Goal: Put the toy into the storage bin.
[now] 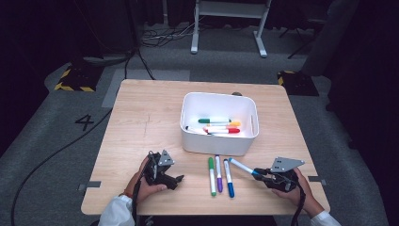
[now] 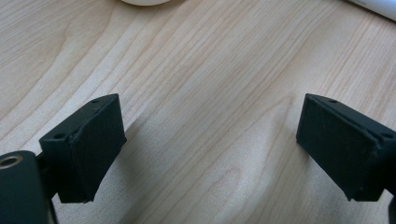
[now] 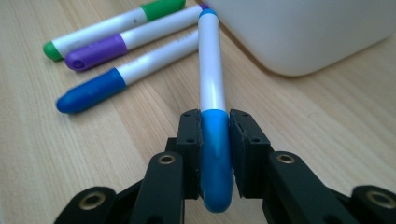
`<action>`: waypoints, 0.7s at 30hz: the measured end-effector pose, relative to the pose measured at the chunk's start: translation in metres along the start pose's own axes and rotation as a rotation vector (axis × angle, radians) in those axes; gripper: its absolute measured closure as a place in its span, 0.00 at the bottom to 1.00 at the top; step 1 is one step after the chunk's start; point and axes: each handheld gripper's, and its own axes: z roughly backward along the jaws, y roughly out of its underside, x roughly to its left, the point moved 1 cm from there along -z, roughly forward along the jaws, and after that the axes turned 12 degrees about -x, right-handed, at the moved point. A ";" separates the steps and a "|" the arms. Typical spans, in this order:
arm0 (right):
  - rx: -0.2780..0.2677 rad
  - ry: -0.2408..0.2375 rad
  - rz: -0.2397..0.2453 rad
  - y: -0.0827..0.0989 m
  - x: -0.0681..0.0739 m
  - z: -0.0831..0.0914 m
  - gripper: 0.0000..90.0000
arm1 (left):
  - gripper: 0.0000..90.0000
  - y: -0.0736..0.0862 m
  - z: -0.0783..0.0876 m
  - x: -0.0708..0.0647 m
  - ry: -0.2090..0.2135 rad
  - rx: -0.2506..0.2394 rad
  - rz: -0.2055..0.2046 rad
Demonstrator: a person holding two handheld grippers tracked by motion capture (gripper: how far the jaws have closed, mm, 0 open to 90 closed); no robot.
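My right gripper (image 1: 258, 172) (image 3: 215, 126) is shut on the cap end of a light-blue marker (image 1: 243, 166) (image 3: 211, 84), which points up and left toward the white bin (image 1: 219, 123) (image 3: 317, 32). On the table to its left lie a green marker (image 1: 211, 175) (image 3: 112, 25), a purple marker (image 1: 219, 173) (image 3: 121, 44) and a dark-blue marker (image 1: 228, 177) (image 3: 116, 79), side by side. Near the front left edge, my left gripper (image 1: 178, 180) (image 2: 210, 149) rests low over bare wood, open with nothing between its jaws.
The white bin holds several markers, green (image 1: 214, 121), yellow and red (image 1: 221, 130) among them. The wooden table (image 1: 141, 122) stands on grey carpet. Cables and a white frame (image 1: 229, 19) lie beyond its far edge.
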 end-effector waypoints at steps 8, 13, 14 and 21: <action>-0.054 -0.008 -0.001 -0.012 -0.008 0.012 0.84 | 0.09 0.000 0.000 0.000 -0.001 0.000 0.000; -0.070 -0.018 -0.014 -0.010 -0.011 0.013 0.84 | 0.09 0.000 0.000 0.000 0.000 0.001 0.002; -0.078 -0.014 -0.008 -0.012 -0.010 0.014 0.84 | 0.09 0.000 0.000 0.000 0.000 0.001 0.002; -0.137 -0.022 0.013 -0.025 -0.013 0.028 0.84 | 0.09 0.000 0.000 0.000 0.001 0.002 0.002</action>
